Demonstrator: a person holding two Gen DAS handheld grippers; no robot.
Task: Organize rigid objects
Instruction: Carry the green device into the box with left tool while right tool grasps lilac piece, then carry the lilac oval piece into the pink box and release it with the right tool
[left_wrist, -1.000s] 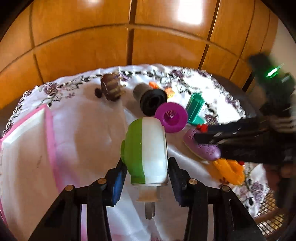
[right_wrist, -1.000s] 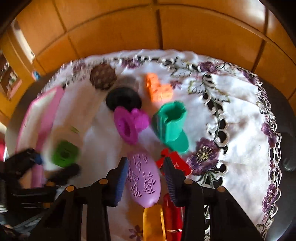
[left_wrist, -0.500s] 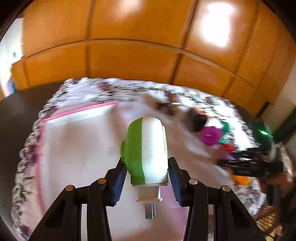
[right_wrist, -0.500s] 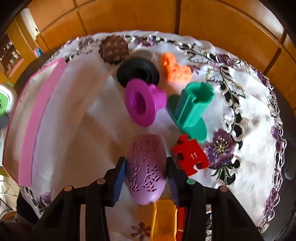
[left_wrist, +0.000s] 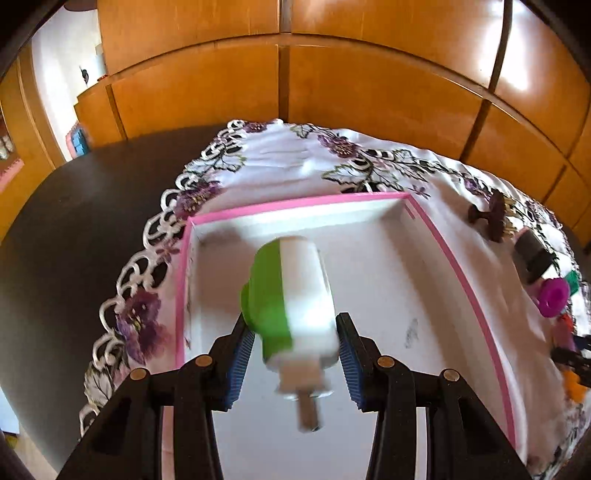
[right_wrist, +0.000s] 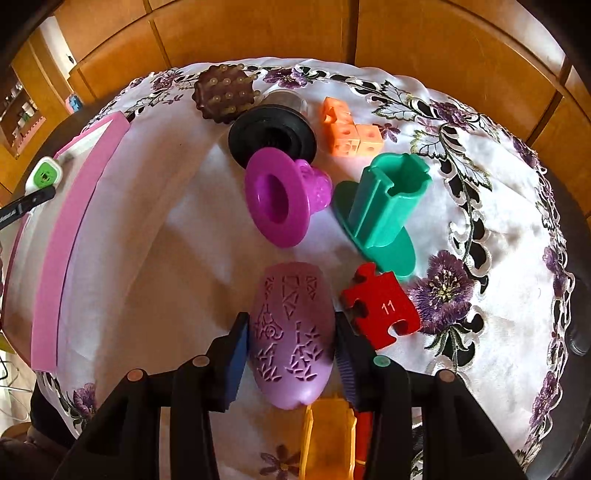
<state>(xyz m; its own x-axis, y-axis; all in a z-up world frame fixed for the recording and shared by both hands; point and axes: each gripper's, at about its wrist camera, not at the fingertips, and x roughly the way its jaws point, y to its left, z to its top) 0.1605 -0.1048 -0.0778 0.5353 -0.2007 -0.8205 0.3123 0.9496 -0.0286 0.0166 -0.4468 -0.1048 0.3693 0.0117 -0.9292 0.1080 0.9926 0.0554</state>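
Note:
My left gripper (left_wrist: 293, 350) is shut on a green and white plug-shaped piece (left_wrist: 291, 295), held over the inside of the white tray with a pink rim (left_wrist: 295, 202). In the right wrist view the same piece (right_wrist: 44, 175) shows at the far left, above the tray (right_wrist: 74, 206). My right gripper (right_wrist: 291, 354) points down at the cloth. Its pads stand against both sides of a purple oval piece with cut-out patterns (right_wrist: 291, 332), which lies low over the white embroidered cloth.
A magenta spool (right_wrist: 277, 199), teal stand (right_wrist: 384, 206), red puzzle piece (right_wrist: 384, 310), orange cubes (right_wrist: 345, 129), black ring (right_wrist: 271, 134) and brown studded disc (right_wrist: 223, 92) crowd the cloth beyond my right gripper. A yellow piece (right_wrist: 327, 439) lies under it. Wooden panels stand behind.
My left gripper has carried the green and white piece from beside the toy cluster leftwards to over the tray. The right gripper stayed at the purple oval piece, its pads now flush with its sides.

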